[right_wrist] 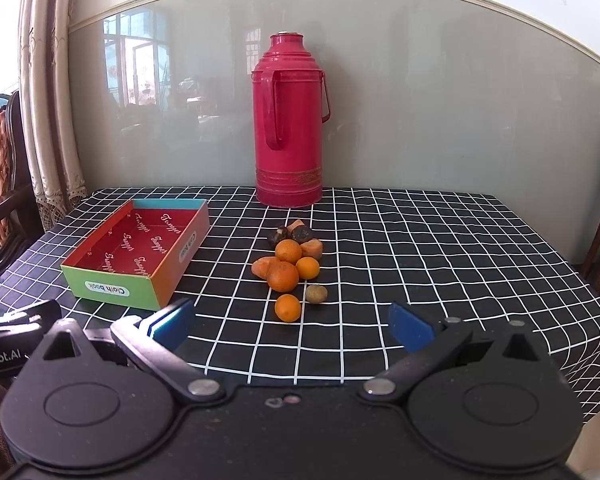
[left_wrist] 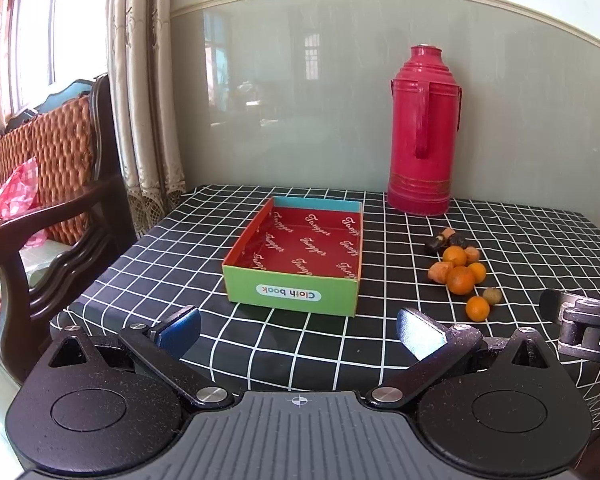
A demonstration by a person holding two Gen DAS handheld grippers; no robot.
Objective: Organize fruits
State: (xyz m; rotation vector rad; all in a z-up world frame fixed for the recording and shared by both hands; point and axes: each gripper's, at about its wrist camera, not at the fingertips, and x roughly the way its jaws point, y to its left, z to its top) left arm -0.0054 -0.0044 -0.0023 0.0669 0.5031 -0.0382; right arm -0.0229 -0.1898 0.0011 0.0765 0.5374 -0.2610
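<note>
A cluster of fruits (right_wrist: 288, 264) lies on the checked tablecloth: several small oranges, the nearest one (right_wrist: 287, 307) in front, a brownish round fruit (right_wrist: 316, 293), orange-red pieces and dark pieces at the back. It also shows in the left wrist view (left_wrist: 460, 272). An empty "Cloth book" box (left_wrist: 300, 256) with a red inside stands left of the fruits; the right wrist view shows it too (right_wrist: 140, 256). My left gripper (left_wrist: 298, 330) is open and empty, just in front of the box. My right gripper (right_wrist: 292, 326) is open and empty, just in front of the nearest orange.
A tall red thermos (right_wrist: 288, 120) stands at the back of the table against the wall. A wooden chair (left_wrist: 52, 208) with a woven back stands left of the table, beside curtains. The black tablecloth (right_wrist: 440, 264) hangs over the front edge.
</note>
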